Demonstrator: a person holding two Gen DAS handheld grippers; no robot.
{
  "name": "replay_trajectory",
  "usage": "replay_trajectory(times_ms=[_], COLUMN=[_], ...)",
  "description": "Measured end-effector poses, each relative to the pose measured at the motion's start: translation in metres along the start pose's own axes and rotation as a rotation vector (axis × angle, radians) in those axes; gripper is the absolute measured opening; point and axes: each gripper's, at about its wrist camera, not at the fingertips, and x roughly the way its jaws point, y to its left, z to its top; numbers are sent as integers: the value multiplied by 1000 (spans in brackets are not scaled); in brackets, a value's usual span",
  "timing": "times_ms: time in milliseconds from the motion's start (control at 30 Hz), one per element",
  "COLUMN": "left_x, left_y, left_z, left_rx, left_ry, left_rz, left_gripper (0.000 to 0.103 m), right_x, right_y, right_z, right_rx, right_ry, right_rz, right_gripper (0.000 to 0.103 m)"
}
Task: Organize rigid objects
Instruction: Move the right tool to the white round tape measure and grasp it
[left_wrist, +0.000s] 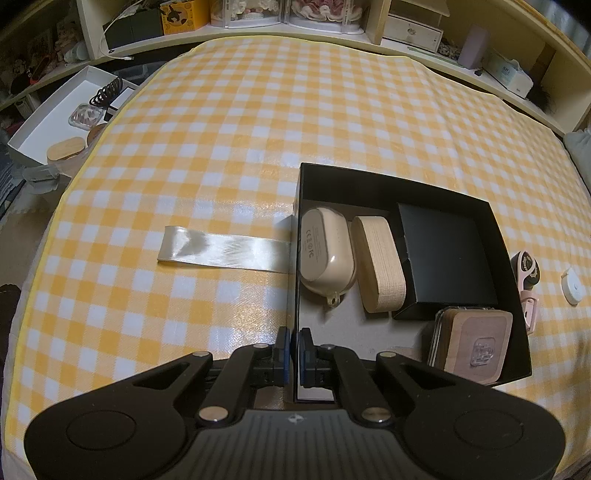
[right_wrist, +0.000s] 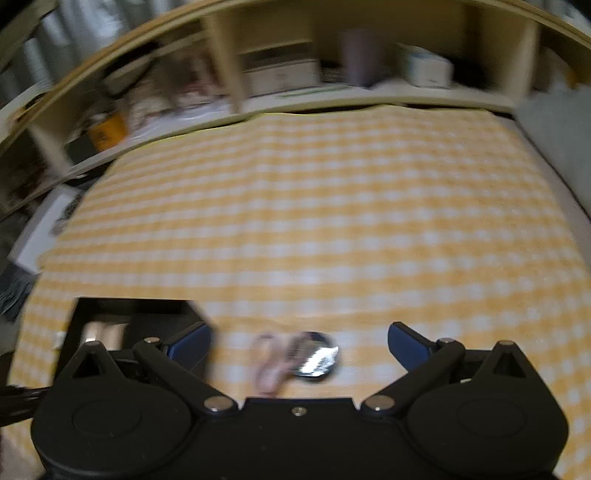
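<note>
Right wrist view shows the right gripper (right_wrist: 299, 345) spread wide and empty just above the pink cutter (right_wrist: 295, 360) on the checked cloth (right_wrist: 332, 221), outside the black box (left_wrist: 406, 186) whose wall the left gripper (left_wrist: 294, 349) pinches.

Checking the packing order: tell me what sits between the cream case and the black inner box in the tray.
A wooden oval block lies between the cream case and the black inner box, as the left wrist view shows.
</note>
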Motion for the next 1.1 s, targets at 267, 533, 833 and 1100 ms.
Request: replay_trajectory(times_ms=[267, 533, 833, 1100], left_x=[0, -1, 0, 1], left_y=[0, 0, 0, 1], left_z=[0, 0, -1, -1], left_rx=[6, 5, 8, 9], left_ry=[0, 0, 1, 2], left_rz=[4, 4, 6, 6], left_gripper=[5, 5, 4, 4], right_x=[39, 69, 92, 96], right_y=[-86, -106, -94, -85], right_z=[-9, -13, -22, -23], right_rx=[152, 190, 130, 86], right_ry=[99, 153, 212, 218], right_rz=[-180, -178, -207, -221], right_gripper=[103, 80, 63, 53])
